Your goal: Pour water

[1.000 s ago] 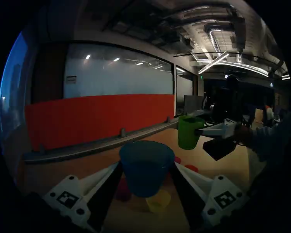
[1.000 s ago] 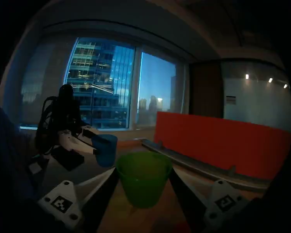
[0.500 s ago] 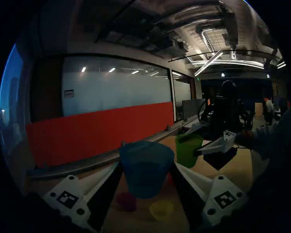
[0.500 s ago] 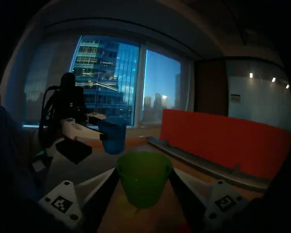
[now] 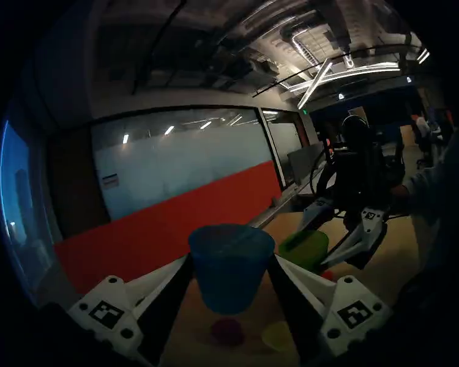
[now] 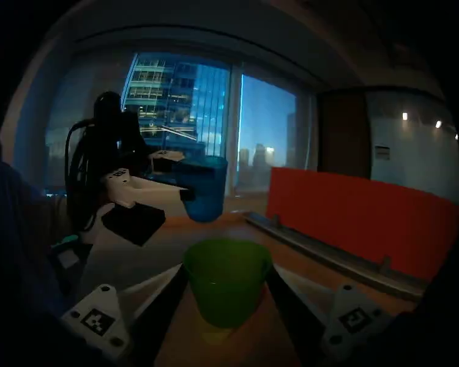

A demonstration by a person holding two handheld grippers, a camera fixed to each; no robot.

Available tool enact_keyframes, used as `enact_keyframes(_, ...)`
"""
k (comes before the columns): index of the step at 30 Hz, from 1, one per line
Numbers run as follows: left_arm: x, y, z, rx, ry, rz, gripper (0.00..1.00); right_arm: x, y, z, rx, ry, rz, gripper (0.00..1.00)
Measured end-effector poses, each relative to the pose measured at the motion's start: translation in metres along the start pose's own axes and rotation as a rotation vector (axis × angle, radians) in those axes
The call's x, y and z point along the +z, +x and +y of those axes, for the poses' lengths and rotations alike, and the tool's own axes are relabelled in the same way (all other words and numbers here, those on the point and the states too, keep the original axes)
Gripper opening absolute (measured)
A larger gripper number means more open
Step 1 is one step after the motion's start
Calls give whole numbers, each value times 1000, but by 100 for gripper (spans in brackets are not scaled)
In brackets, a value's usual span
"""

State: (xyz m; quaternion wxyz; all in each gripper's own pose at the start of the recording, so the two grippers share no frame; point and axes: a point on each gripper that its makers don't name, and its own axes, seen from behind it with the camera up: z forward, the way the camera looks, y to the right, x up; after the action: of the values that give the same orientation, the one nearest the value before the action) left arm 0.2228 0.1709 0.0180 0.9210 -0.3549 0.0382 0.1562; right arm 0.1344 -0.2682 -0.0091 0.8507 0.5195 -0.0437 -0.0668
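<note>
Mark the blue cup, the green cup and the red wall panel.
blue cup (image 5: 231,272): left gripper view, middle of its front wall.
green cup (image 6: 227,284): right gripper view, middle of its front wall.
red wall panel (image 6: 364,214): right gripper view, its flat face.

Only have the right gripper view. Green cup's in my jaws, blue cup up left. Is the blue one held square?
Observer: Yes. In the left gripper view the blue cup is upright, with both fingers of the left gripper on its sides.
Operator: Anything on the table under it?
Observer: A magenta piece lies on the table below it.
Operator: My green cup from there?
Observer: The green cup shows its open mouth, just right of the blue cup.
</note>
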Motion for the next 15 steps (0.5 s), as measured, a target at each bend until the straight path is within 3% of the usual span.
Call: enact_keyframes(15,5,27,-7,195,51,2,84,15,-18,-21,7,52,-27,91)
